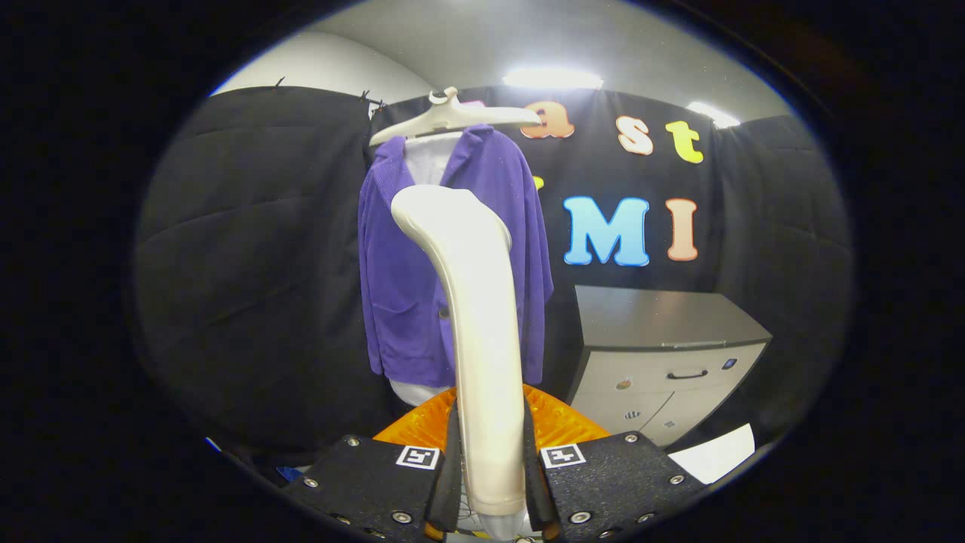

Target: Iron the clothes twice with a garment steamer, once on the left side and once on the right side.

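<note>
A cream-white garment steamer stands upright between my fingers, its handle pinched on both sides, and my gripper is shut on it. The steamer's head bends toward a purple jacket that hangs beyond it over a white shirt on a white hanger. The head sits level with the jacket's chest, near its open front. I cannot tell whether the head touches the cloth. An orange ribbed thing lies low behind the steamer's handle.
A grey cabinet with drawers and a black handle stands to the right of the jacket. A white sheet lies on the floor near the cabinet's foot. Black cloth walls close the booth behind and at both sides.
</note>
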Motion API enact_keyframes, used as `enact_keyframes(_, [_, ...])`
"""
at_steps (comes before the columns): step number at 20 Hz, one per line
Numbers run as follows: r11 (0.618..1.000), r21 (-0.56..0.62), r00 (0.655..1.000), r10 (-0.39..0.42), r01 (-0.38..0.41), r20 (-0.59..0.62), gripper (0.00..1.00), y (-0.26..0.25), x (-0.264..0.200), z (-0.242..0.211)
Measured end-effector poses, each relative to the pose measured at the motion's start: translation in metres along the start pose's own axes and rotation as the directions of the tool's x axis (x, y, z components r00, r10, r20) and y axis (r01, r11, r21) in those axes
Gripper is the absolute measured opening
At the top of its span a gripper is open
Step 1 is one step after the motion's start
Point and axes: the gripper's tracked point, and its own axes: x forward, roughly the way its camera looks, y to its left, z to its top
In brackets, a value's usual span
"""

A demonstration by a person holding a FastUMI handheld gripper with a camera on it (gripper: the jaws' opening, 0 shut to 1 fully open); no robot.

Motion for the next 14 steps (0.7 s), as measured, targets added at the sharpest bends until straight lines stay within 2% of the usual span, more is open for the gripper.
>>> enact_keyframes(3, [0.999, -0.04, 0.991, -0.016, 0.022, 0.135, 0.34, 0.022, 0.015, 0.057])
enact_keyframes(6, [0.995, -0.074, 0.964, -0.05, 0.071, 0.262, 0.34, 0.045, 0.039, 0.105])
enact_keyframes(11, [0.986, -0.134, 0.932, -0.045, 0.099, 0.36, 0.34, 0.097, 0.089, 0.139])
enact_keyframes(14, [0.976, -0.167, 0.914, -0.063, 0.141, 0.401, 0.34, 0.12, 0.116, 0.151])
